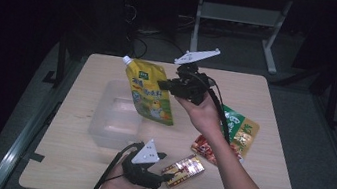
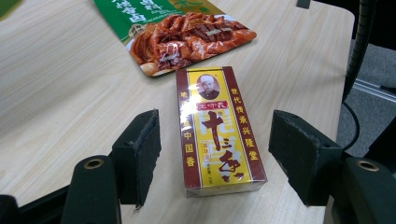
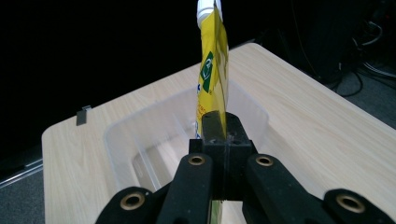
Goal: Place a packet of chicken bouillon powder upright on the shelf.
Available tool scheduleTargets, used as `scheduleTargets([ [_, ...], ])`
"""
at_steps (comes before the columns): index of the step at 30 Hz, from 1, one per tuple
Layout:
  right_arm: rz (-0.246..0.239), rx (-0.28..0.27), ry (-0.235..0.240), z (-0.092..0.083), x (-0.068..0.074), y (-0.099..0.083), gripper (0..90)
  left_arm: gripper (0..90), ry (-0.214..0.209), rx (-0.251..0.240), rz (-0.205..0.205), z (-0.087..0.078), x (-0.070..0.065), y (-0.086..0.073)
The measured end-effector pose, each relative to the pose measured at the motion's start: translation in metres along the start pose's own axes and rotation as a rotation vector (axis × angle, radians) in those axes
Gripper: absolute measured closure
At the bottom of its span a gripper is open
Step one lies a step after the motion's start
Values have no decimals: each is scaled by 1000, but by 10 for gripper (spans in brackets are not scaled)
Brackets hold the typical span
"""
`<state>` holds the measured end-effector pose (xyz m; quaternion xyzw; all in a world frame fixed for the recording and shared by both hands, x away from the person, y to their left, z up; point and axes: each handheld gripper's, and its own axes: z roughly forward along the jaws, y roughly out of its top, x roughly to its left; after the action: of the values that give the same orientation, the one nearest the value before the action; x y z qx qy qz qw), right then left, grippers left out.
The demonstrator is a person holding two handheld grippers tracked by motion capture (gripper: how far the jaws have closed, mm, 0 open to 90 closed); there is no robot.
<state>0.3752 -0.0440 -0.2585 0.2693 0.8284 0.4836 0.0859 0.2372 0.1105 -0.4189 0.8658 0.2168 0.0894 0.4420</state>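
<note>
My right gripper (image 1: pixel 162 84) is shut on the edge of a yellow spouted pouch (image 1: pixel 149 91) and holds it in the air above a clear plastic bin (image 1: pixel 101 124). In the right gripper view the pouch (image 3: pixel 212 74) stands edge-on between the closed jaws, white cap up, with the bin (image 3: pixel 135 135) beneath. My left gripper (image 1: pixel 168 175) is open near the table's front edge. Its pads (image 2: pixel 140 149) stand on either side of a small red and yellow box (image 2: pixel 217 130), apart from it. The box (image 1: pixel 183 170) lies flat on the table.
A green snack packet with a food picture (image 1: pixel 237 127) and a red packet (image 1: pixel 206 148) lie right of the bin, under the right forearm. The green packet (image 2: pixel 177 28) lies just beyond the box. The wooden table's right edge (image 2: pixel 343 70) is close to the left gripper.
</note>
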Motion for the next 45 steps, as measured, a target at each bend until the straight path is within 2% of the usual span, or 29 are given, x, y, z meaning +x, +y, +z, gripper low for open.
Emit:
scheduleTargets([
  [2,-11,1,14,9,6,6,900,336,-2,-7,2,0,-1,0],
  [9,-23,-8,38,22,15,15,900,334,0,-9,-2,0,2,-3],
  [12,-42,-9,43,29,18,18,900,334,0,-9,-1,-1,3,-3],
  [14,-31,-12,53,35,22,19,900,333,2,-13,-3,-1,2,-3],
  [23,-34,-11,78,59,32,22,900,332,-2,-15,0,0,2,-4],
  [37,-14,7,104,91,38,17,900,332,-14,-9,4,0,1,-6],
  [39,-14,14,106,96,38,16,900,331,-15,-17,-5,1,0,-6],
  [45,5,31,114,107,34,10,900,331,-14,-10,7,0,1,-6],
])
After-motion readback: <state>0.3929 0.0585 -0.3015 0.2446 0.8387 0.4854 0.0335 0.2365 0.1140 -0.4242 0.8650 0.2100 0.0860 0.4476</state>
